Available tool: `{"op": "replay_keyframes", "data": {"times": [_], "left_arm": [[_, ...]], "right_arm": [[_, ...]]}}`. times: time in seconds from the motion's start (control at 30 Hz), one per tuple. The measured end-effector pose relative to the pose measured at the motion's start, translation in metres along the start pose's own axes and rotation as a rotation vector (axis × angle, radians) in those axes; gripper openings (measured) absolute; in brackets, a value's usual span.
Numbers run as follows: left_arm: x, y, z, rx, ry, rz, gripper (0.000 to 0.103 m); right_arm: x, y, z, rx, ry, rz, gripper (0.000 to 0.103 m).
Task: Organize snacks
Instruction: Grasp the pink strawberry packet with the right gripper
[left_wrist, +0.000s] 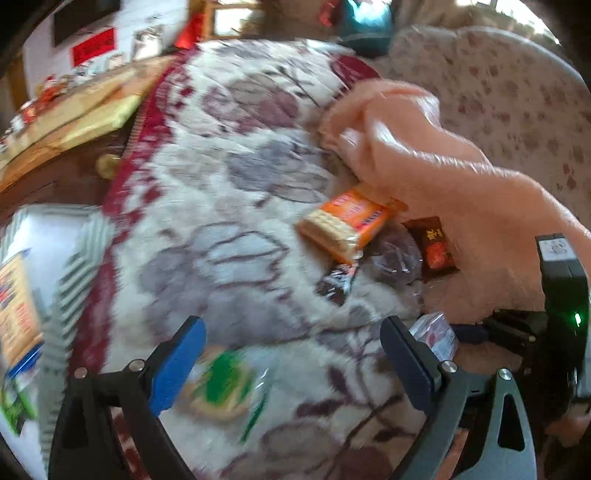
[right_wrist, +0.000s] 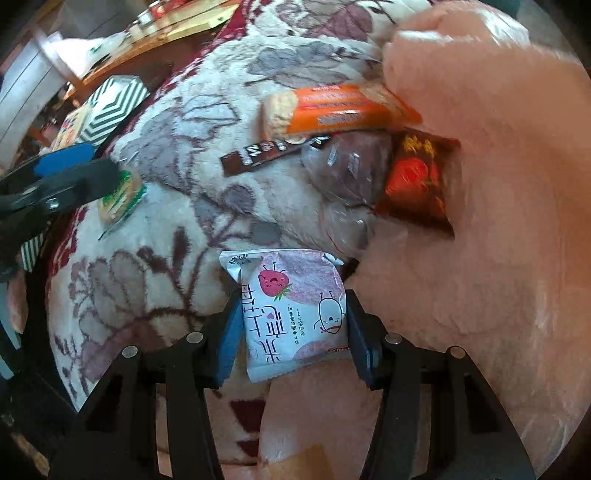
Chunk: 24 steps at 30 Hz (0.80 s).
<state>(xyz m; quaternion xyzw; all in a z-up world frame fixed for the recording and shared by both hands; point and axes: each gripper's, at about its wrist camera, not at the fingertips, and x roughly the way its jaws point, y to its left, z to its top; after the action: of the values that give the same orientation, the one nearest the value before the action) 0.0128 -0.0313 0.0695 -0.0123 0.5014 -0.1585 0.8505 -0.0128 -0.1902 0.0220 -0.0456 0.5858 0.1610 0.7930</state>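
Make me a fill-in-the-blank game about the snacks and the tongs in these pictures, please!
1. The right tongs are squeezing a white and pink packet with a smiling ____ drawn on it.
2. The left tongs are open and hold ____.
3. The wafer pack has a wrapper coloured ____.
4. The cookie packet under the left tongs has a big ____ patch on it.

Missing words: strawberry; nothing; orange; green

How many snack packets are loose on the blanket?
5: green packet by left gripper; orange wafers, brown bar, clear bag, red-brown packet clustered. More may be hidden.
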Motion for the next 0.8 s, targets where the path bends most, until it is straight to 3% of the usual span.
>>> {"op": "replay_keyframes", "data": {"times": [0.33, 0.67, 0.73, 0.8], "left_arm": [[0.076, -0.025, 0.036, 0.105, 0.153, 0.070, 0.091], [0.103, -0.044, 0.066, 0.176, 0.160, 0.105, 0.090], [0.102, -0.046, 0.062, 0.203, 0.149, 0.118, 0.084], [0.098, -0.044, 0.059, 0.214, 0.136, 0.118, 0.068]], "right_arm": [[0.007, -0.010, -0.001, 0.030, 0.008, 0.032, 0.051], [0.009, -0.019, -0.002, 0.047, 0.014, 0.061, 0.052], [0.009, -0.018, -0.001, 0.046, 0.015, 0.061, 0.052], [0.010, -0.017, 0.000, 0.046, 0.017, 0.058, 0.052]]}}
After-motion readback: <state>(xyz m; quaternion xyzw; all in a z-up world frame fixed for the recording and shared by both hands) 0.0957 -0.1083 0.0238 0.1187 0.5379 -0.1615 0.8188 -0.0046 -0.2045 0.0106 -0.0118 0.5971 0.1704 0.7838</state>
